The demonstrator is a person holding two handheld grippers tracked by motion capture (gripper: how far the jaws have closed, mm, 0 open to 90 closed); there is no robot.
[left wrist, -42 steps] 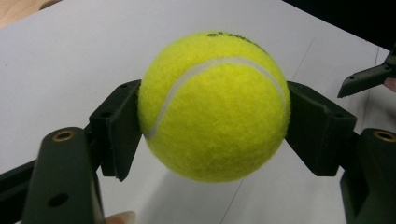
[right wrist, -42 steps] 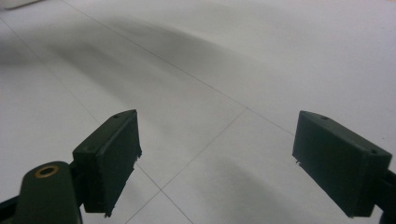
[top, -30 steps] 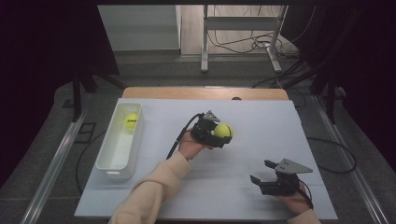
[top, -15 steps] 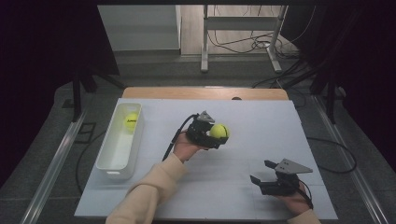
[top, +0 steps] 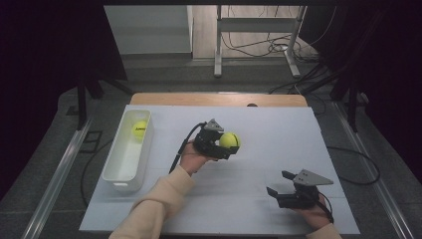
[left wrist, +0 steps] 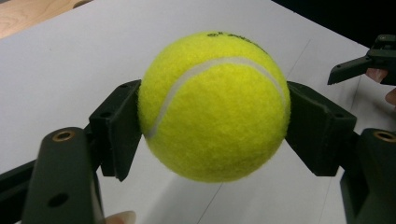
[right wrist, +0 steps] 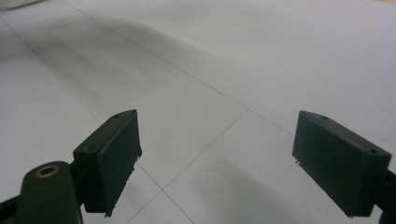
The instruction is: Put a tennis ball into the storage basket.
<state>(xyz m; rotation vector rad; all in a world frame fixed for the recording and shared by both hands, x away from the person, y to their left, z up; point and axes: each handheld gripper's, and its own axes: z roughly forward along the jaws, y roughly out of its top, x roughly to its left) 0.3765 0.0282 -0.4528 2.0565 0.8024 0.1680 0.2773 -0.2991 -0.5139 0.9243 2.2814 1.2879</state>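
Note:
A yellow tennis ball (top: 229, 140) (left wrist: 215, 105) is clamped between the jaws of my left gripper (top: 222, 144) (left wrist: 212, 126), held a little above the white tabletop near its middle. A second tennis ball (top: 140, 130) lies in the far end of the white bin (top: 115, 169) at the table's left. My right gripper (top: 279, 184) (right wrist: 217, 158) rests low at the front right, jaws wide apart with bare table between them. It also appears at the right edge of the left gripper view, as the right gripper (left wrist: 369, 65).
The white sheet (top: 268, 129) covers the table, with a wooden strip (top: 219, 99) at its far edge. Cables and a metal stand's legs (top: 254, 45) lie on the floor beyond. Aluminium rails run along both sides.
My left gripper has drifted slightly left and toward the person with the ball in it. The right gripper has stayed put.

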